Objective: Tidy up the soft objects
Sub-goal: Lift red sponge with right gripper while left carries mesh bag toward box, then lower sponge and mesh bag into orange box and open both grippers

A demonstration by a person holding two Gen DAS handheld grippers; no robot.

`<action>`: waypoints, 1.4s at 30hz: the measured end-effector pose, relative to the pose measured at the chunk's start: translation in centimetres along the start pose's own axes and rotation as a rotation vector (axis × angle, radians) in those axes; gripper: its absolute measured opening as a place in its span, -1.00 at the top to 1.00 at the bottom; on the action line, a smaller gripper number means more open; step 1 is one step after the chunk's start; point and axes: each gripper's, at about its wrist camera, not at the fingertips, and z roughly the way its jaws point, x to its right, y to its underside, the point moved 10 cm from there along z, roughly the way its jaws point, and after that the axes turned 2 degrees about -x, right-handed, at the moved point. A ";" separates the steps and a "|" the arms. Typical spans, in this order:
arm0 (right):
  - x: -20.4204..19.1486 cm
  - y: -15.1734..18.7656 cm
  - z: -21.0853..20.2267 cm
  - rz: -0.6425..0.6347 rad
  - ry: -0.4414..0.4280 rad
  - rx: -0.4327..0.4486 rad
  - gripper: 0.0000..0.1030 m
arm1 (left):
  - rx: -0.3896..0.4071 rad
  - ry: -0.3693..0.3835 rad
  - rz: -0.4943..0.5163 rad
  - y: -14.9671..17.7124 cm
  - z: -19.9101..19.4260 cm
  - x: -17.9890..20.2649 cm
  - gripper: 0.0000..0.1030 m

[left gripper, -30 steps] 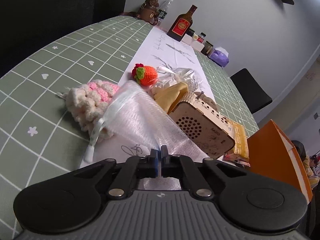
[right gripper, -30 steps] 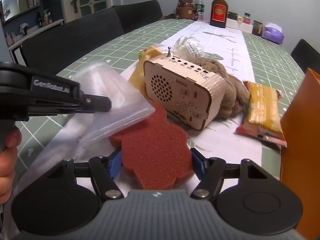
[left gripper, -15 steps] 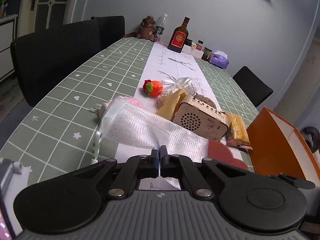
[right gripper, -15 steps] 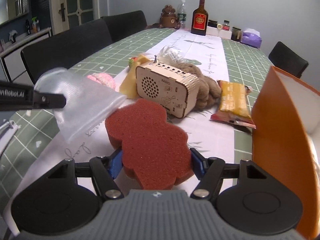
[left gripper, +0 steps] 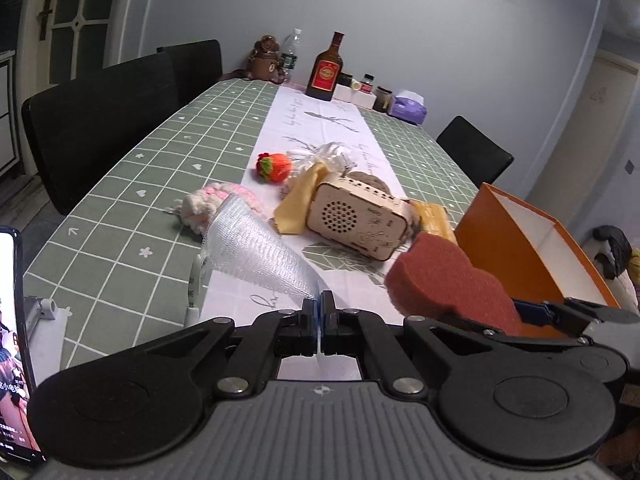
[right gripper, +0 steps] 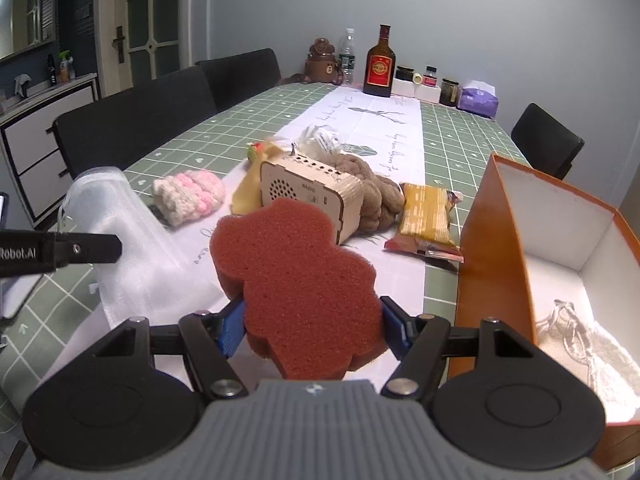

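A: Where was the red sponge (right gripper: 296, 276) found at this moment?

B: It was clamped between the blue pads of the right gripper (right gripper: 312, 324) and carried clear of the table, just beside the near wall of the orange box (right gripper: 492, 256). A second ago it had been pressed low over the table runner, close against the wooden radio (right gripper: 308, 192); since then it had been lifted and drawn back toward the box.

A: And the left side?

B: The left gripper (left gripper: 319, 312) was seen clenched on a corner of the white mesh bag (left gripper: 256, 252), the jaws shut tight on the fabric. The bag had likewise been raised off the runner and hung fanned out in the air, where earlier it had lain draped over the pile.

A: What was implied for the task?

B: Two soft items had been separated from the heap, so the sorting was judged to be under way. The box already held a pale drawstring pouch (right gripper: 576, 340), so it was taken as the likely destination, though that could not be confirmed.

A: What was left on the table?

B: The pink-and-cream knitted piece (right gripper: 188, 196), the crocheted strawberry (left gripper: 276, 166), a brown plush (right gripper: 376, 196) behind the radio, and a yellow snack packet (right gripper: 426, 216) were left untouched. The radio and packet were not reckoned soft, and were expected to be passed over.
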 end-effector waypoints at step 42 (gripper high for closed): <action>24.7 -3.4 -4.7 0.122 0.340 -0.113 -0.31 | -0.104 0.329 0.401 -5.2 7.6 26.3 0.99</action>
